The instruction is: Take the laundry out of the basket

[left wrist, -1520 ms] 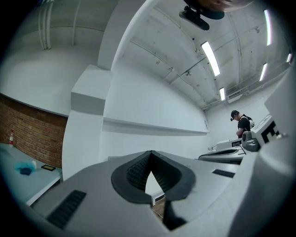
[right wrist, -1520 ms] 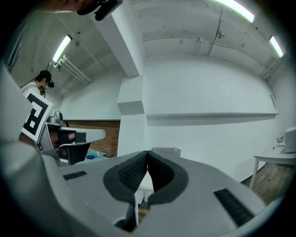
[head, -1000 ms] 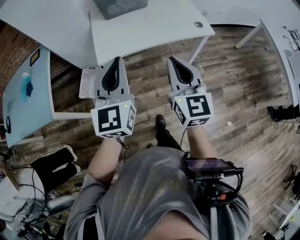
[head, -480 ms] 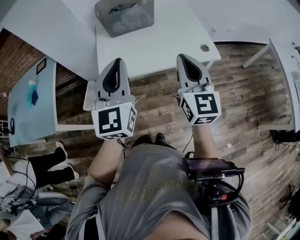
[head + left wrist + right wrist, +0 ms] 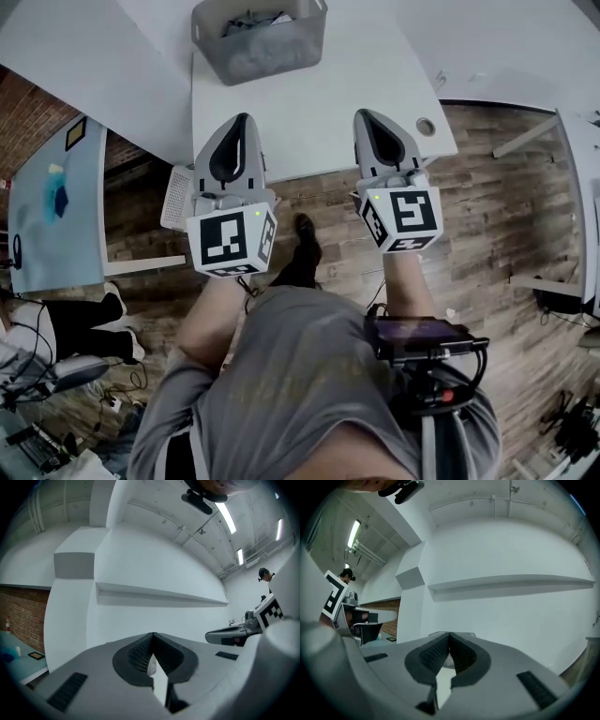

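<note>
A grey plastic basket (image 5: 265,52) stands on the white table (image 5: 319,103) at the top of the head view, with pale laundry (image 5: 251,21) heaped inside it. My left gripper (image 5: 242,120) is held level over the table's near edge, below the basket, shut and empty. To its right my right gripper (image 5: 367,114) is held the same way, also shut with nothing in it. In the left gripper view the jaws (image 5: 153,634) meet at the tips before a white wall. The right gripper view shows its jaws (image 5: 449,633) closed too.
A round cable hole (image 5: 426,126) sits at the table's near right corner. A light blue table (image 5: 56,206) stands at the left, with a white box (image 5: 176,197) beside it. A person's legs (image 5: 84,328) rest on the wooden floor (image 5: 487,187) at lower left.
I have moved toward the white table. The basket has come further into view at the top, and both shut grippers now reach over the table's near edge.
</note>
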{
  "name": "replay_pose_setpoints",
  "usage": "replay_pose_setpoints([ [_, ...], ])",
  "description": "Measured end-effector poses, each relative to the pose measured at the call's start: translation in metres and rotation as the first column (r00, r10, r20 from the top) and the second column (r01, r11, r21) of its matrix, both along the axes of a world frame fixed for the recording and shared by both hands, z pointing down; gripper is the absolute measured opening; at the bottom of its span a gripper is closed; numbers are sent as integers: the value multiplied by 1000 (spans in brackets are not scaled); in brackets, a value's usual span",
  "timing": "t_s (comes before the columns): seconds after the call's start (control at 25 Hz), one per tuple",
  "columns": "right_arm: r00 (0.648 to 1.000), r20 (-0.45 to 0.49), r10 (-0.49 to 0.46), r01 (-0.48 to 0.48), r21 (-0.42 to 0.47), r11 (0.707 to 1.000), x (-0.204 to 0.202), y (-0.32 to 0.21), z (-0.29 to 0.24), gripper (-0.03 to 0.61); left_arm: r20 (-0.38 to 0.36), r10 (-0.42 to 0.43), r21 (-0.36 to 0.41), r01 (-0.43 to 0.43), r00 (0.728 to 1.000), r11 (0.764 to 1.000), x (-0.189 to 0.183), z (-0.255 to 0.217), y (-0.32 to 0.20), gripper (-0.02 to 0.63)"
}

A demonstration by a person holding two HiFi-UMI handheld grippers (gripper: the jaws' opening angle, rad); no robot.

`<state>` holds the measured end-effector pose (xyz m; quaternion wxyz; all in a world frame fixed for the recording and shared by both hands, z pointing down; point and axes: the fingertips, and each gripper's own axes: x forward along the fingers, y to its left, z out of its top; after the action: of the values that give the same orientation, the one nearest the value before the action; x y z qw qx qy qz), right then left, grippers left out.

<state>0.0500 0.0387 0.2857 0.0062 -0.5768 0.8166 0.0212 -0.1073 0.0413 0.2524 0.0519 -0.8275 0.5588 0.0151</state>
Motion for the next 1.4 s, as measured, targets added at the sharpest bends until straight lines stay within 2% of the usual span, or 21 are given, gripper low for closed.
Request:
replay_pose_setpoints([
  [0.36,999,16,-37,38,-47,998,-7,-134,23,8,-4,3,-63,-3,1000,998,9,22,-125,8],
  [0.56,997,6,-78,78,-58,995,-24,-198,28,8,-31,-13,-80,10,999,997,-2,22,-186,8],
  [0.8,997,-5,-80,80,-25,996,-21,-242,8,8,-60,-13,-37,11,998,999,-2,0,-233,8],
  [1.04,997,-1,-75,75,18,997,-7,-276,-19,8,-57,-40,-14,40,998,999,-4,-21,-265,8],
  [1.4,996,17,-91,91,15,996,25,-333,-12,8,-21,-75,-49,74,997,996,19,-6,-323,8],
])
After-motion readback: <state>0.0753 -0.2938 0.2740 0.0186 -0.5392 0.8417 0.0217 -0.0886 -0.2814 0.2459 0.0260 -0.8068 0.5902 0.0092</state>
